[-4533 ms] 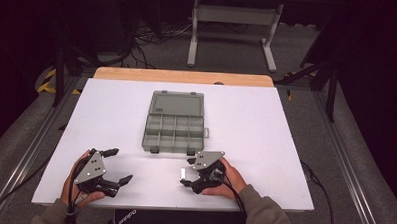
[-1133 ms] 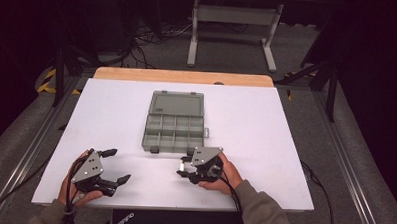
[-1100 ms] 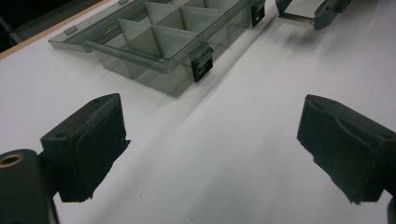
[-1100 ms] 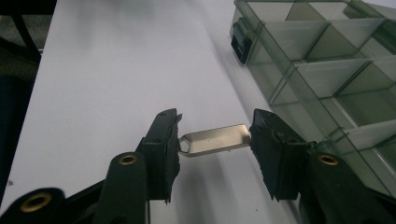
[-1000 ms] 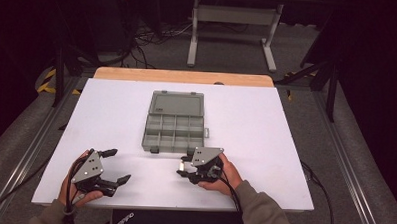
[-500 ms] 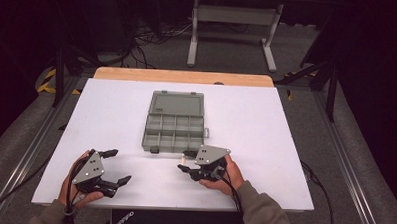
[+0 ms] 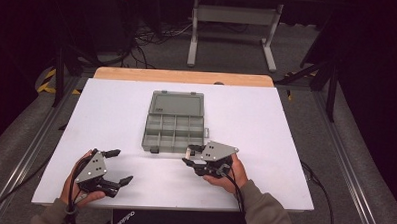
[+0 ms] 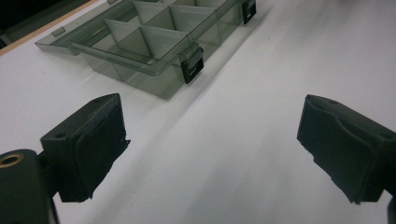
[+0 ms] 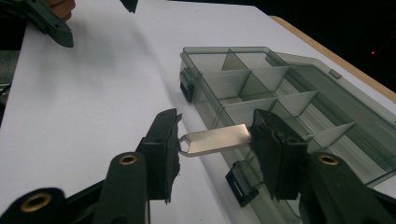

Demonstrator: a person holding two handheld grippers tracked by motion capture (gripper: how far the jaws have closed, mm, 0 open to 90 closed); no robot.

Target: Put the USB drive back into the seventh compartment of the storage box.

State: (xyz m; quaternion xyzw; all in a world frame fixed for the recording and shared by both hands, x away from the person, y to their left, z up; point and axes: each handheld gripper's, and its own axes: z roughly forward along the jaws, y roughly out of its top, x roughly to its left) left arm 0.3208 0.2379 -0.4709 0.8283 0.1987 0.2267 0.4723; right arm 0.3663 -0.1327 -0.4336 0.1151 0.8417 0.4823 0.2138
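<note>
Right gripper (image 7: 191, 157) has edged up to the open organiser box (image 7: 175, 122) on the desk (image 7: 286, 125), jaws clamped end to end on a small metal piece (image 9: 215, 139) at the box's near wall, needing a lift over into a compartment, while the left gripper (image 7: 115, 166) idles wide open.

Bright, evenly lit white table (image 7: 111, 119); dark surroundings; soft, slightly blurred frames.

High view looks forward-down from above the table's near edge; both gripper views sit low, close, facing the compartment box (image 7: 174, 128) all three share.
</note>
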